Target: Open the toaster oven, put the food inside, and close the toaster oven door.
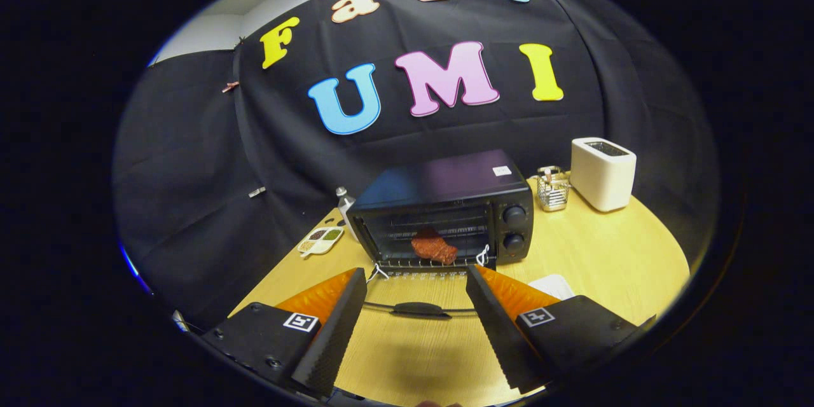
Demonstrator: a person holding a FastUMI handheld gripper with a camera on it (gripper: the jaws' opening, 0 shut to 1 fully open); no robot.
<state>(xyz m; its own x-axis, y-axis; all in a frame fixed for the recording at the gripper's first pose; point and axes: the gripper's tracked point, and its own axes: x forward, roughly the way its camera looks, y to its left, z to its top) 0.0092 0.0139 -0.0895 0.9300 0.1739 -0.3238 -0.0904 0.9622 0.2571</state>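
Dim booth, overhead light glinting on the toaster oven (pixel 445 181) top, strong fisheye bending at edges, sharp focus

A white slot toaster (pixel 603 173) stood at the far right of the round wooden bench (pixel 610 254), close to the black cloth wall (pixel 191 159). Just beside it, to its left, sat a small wire basket (pixel 552 188) with something in it, too small to make out. On the bench's far left lay a divided white dish (pixel 320 240) of seasonings, and just behind it a small bottle (pixel 345 205) with a grey cap stood upright. A flat white item (pixel 554 284) lay nearer on the right.
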